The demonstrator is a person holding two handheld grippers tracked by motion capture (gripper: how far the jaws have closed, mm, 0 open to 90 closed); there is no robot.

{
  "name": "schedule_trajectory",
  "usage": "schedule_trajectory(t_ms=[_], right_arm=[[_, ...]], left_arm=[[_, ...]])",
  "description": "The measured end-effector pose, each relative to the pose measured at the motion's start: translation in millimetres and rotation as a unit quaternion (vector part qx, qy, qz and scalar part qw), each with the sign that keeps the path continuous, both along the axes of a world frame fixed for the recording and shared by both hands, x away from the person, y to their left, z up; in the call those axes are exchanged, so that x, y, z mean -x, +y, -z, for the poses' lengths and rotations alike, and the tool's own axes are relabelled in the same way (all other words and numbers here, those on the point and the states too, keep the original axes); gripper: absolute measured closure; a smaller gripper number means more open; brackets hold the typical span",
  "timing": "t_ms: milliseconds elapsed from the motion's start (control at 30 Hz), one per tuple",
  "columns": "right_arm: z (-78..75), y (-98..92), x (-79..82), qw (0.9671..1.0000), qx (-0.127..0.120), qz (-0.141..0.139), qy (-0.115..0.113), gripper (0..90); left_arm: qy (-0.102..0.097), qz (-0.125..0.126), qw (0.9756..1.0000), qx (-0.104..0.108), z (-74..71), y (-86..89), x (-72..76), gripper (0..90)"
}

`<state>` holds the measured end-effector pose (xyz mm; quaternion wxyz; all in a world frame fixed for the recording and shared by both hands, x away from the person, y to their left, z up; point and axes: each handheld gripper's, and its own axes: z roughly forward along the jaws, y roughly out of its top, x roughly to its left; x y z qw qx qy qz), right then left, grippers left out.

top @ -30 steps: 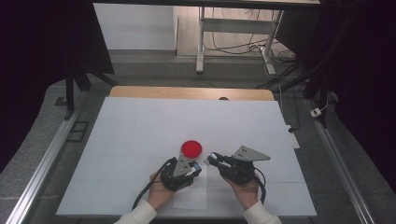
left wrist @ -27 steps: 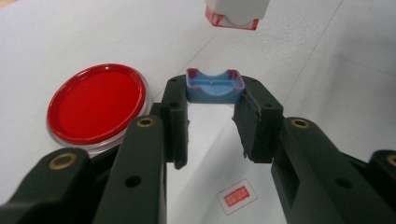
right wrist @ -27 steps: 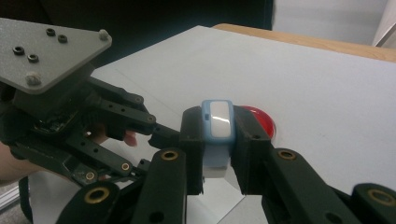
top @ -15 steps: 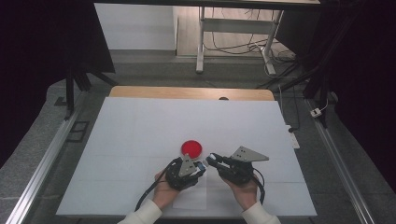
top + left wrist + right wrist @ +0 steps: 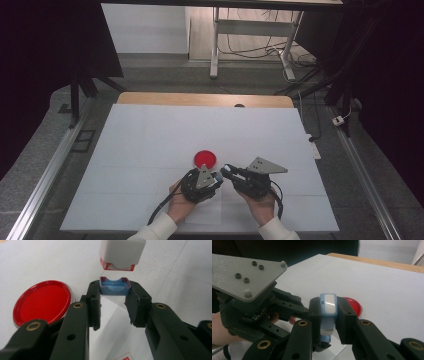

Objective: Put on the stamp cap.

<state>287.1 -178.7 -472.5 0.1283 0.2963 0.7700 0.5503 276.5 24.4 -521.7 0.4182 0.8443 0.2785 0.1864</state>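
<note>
Near the front edge of the white table (image 5: 150, 150), the two hands hold their grippers tip to tip, just on the near side of a round red lid (image 5: 205, 159). The left gripper (image 5: 113, 306) pinches a small blue cap (image 5: 114, 286) at the tips of its jaws; in the left gripper view the cap's hollow side faces away from that gripper, toward a white block with a red rim (image 5: 121, 253) that hangs just beyond it with a narrow gap between. In the right gripper view, the right gripper (image 5: 328, 315) clamps a blue-and-white piece (image 5: 328, 312) between its pads, its long axis running along the jaws and out toward the left gripper. This is probably the same block, though that cannot be settled. The coming move turns on that gap: cap and block look to face each other along one line, so the parts probably either mate or separate along it. Both hands are equally close to the joint.
</note>
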Motion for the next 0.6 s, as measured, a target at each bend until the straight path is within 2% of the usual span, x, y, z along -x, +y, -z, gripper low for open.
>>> schedule_trajectory(t_ms=[600], right_arm=[[2.2, 4.9, 1.6, 0.9995, 0.001, 0.028, 0.013, 74.9]], left_arm=[[-0.014, -0.007, 0.9999, 0.002, -2.5, -1.4, 2.2, 65.3]])
